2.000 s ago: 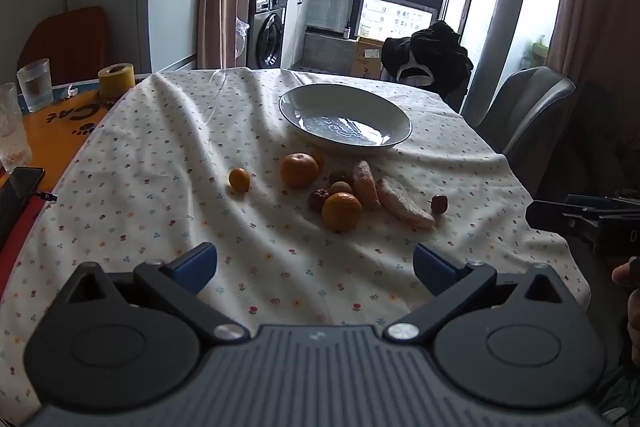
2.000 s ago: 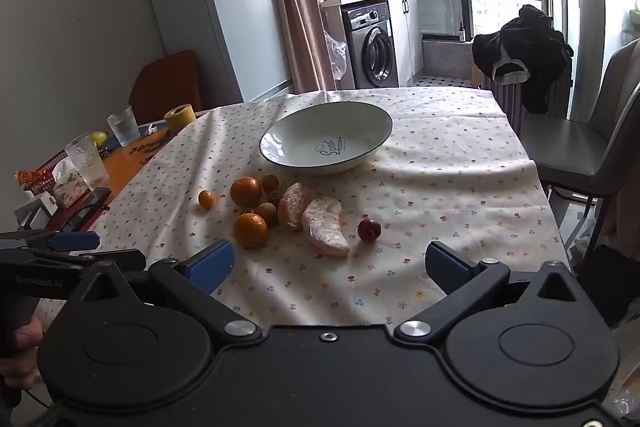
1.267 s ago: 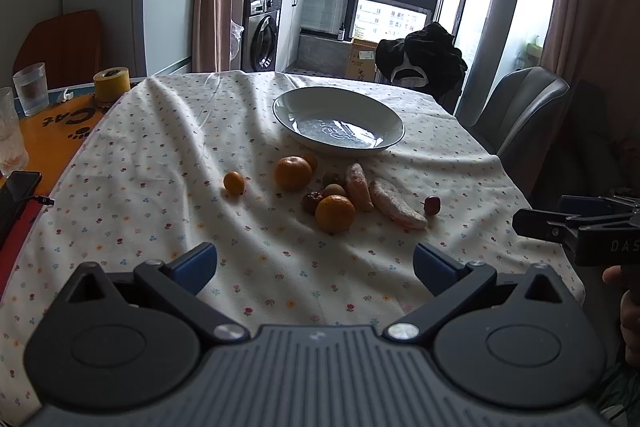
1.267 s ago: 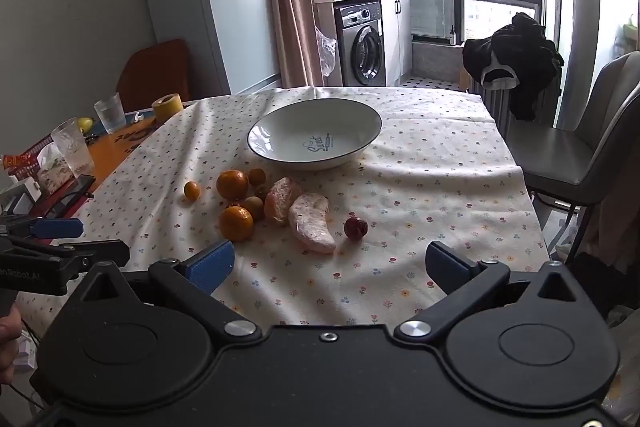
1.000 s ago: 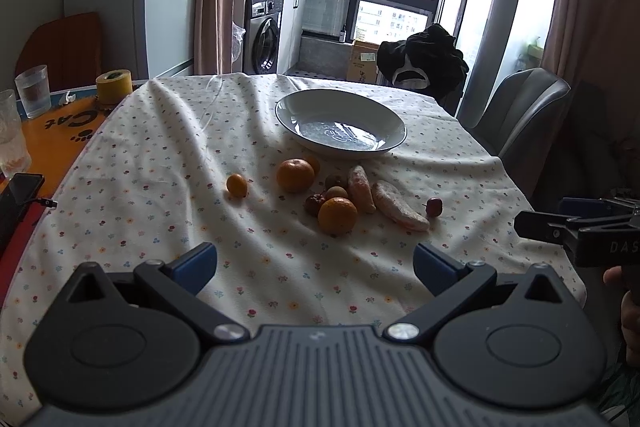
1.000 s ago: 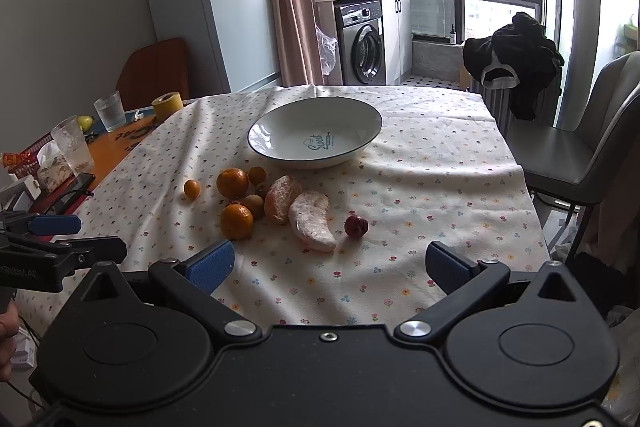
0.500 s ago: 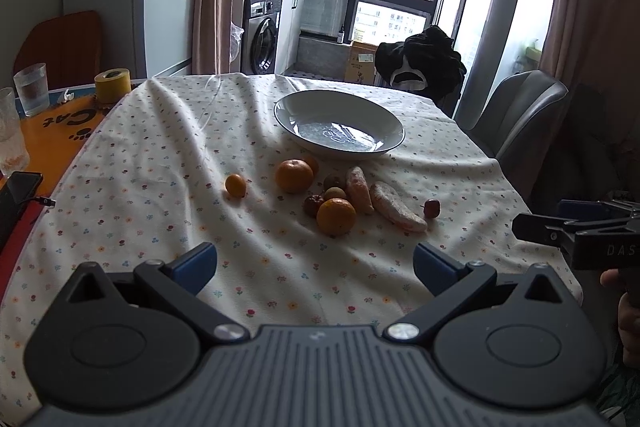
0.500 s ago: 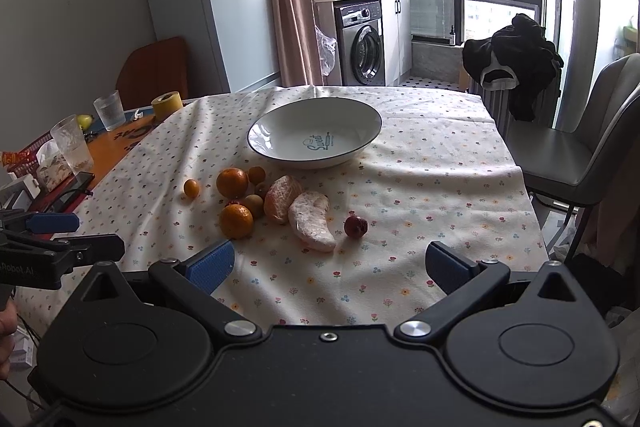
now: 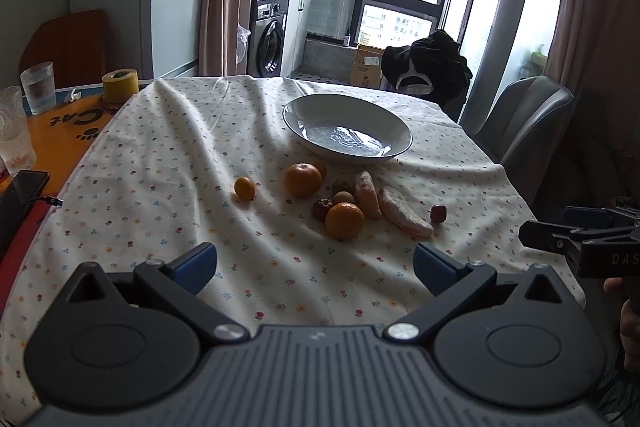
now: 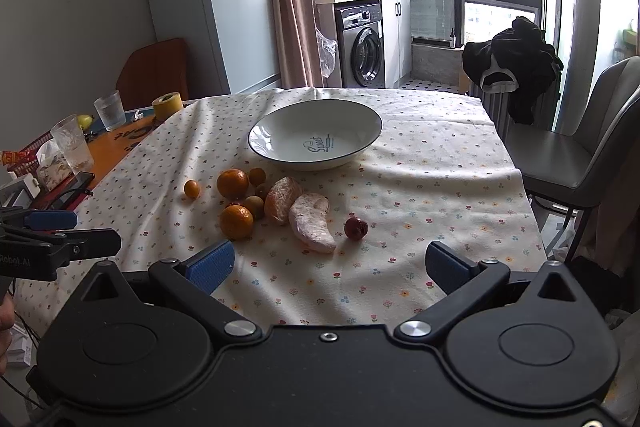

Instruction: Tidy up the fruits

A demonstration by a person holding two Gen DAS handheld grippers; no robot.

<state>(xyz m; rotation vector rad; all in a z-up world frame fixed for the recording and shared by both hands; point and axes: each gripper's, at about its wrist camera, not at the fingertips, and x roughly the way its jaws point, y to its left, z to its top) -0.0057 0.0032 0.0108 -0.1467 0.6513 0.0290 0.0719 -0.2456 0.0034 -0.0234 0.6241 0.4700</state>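
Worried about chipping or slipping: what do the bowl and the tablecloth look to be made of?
The bowl looks like glazed ceramic: glossy white, window glare inside, dark rim line, printed logo. The tablecloth looks like thin matte woven fabric: soft wrinkles, small flower print, edge draping over the table.

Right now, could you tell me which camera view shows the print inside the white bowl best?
The right wrist view: it looks down into the white bowl, so the dark print on its floor is plain, though the word is too small to read with certainty. In the left wrist view the white bowl is seen shallower, and glare washes the print out.
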